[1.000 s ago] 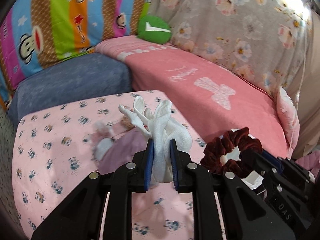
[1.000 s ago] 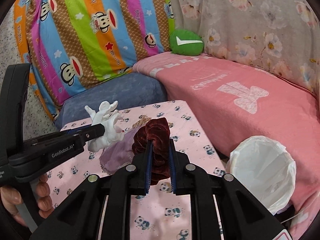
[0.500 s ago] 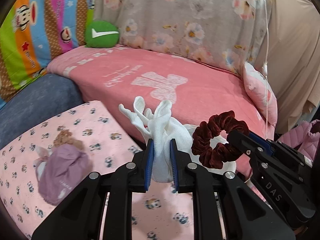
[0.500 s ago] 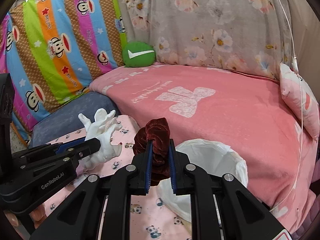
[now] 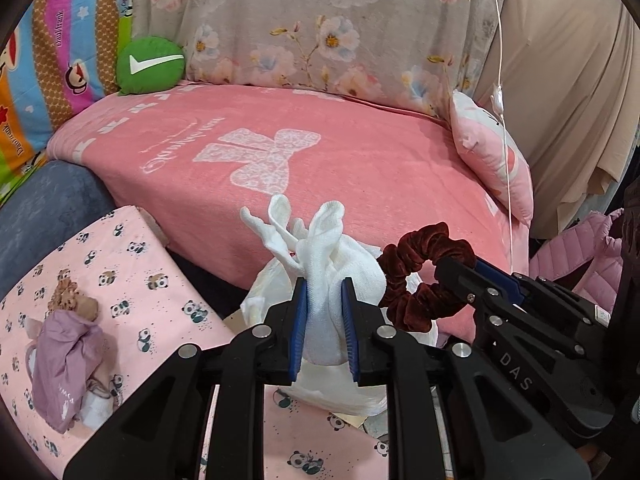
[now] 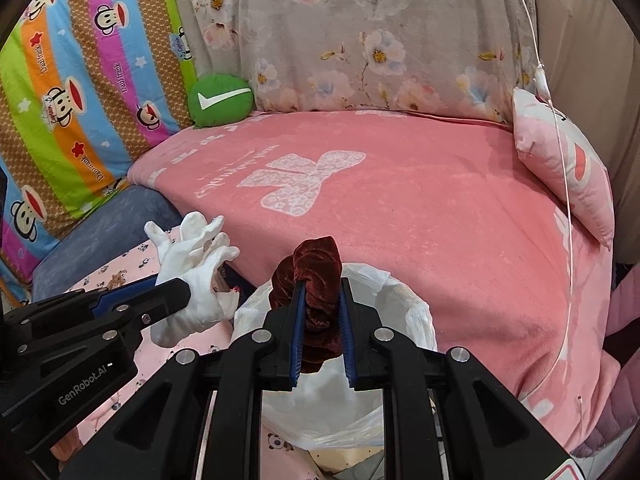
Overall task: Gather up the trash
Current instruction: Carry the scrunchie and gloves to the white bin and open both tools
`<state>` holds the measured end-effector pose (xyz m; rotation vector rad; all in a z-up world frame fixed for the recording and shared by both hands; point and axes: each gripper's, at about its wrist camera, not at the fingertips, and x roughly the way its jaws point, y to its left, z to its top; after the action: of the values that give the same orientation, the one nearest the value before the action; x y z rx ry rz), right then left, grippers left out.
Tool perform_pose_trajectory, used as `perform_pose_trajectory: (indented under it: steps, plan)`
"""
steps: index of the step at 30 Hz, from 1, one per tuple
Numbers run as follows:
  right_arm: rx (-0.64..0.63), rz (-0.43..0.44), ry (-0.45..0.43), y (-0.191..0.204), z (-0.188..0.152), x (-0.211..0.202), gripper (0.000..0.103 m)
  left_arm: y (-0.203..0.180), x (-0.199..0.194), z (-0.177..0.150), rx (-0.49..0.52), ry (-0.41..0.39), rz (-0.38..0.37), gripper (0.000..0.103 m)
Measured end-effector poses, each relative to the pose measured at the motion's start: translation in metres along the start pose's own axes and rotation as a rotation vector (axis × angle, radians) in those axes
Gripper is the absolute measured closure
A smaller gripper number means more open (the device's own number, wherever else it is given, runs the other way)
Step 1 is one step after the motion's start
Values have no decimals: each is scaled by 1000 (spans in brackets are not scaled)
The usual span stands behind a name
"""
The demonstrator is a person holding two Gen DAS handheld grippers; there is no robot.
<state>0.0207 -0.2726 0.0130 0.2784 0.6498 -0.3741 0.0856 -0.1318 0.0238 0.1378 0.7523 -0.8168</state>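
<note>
Both grippers have swung over to the white-lined bin [image 6: 416,316]. Left gripper [image 5: 323,320] clamps white gloves [image 5: 332,280], right gripper [image 6: 319,324] a maroon scrunchie [image 6: 316,280]; dropping should follow

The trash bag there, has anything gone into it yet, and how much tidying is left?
Nothing shows inside the white trash bag so far. In hand: the left gripper is shut on white gloves, and the right gripper is shut on a dark red scrunchie, both held above the bag's mouth. Left to do: drop both in, then perhaps fetch the purple cloth bundle lying on the panda-print cover.
</note>
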Motion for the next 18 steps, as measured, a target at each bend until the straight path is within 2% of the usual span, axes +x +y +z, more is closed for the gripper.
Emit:
perform_pose_trajectory:
  steps: [4,7,8,9,11,12,18]
  plan:
    - [7,-9,4,-5,0,5,83,-7,7,2,12,2,-10,85]
    - [8,-17,-1,-6,1,6,82,-9,11,3,6,8,-9,79]
    - [7,-21,-7,-7,1,5,82,-8,13,3,2,8,-6,68]
    - [5,-25,-10,-6,2,5,82,-7,14,3,-4,5,3,52]
    - [5,-41,-18,-7,3,4,77,-6,12,2,-15,-15,33,39]
    - [7,-43,-20,-7,4,4,76,-5,11,2,-16,-20,36,37]
    - [21,-42,-31,-10,6,-1,66,0,10,2,-28,-16,57,36]
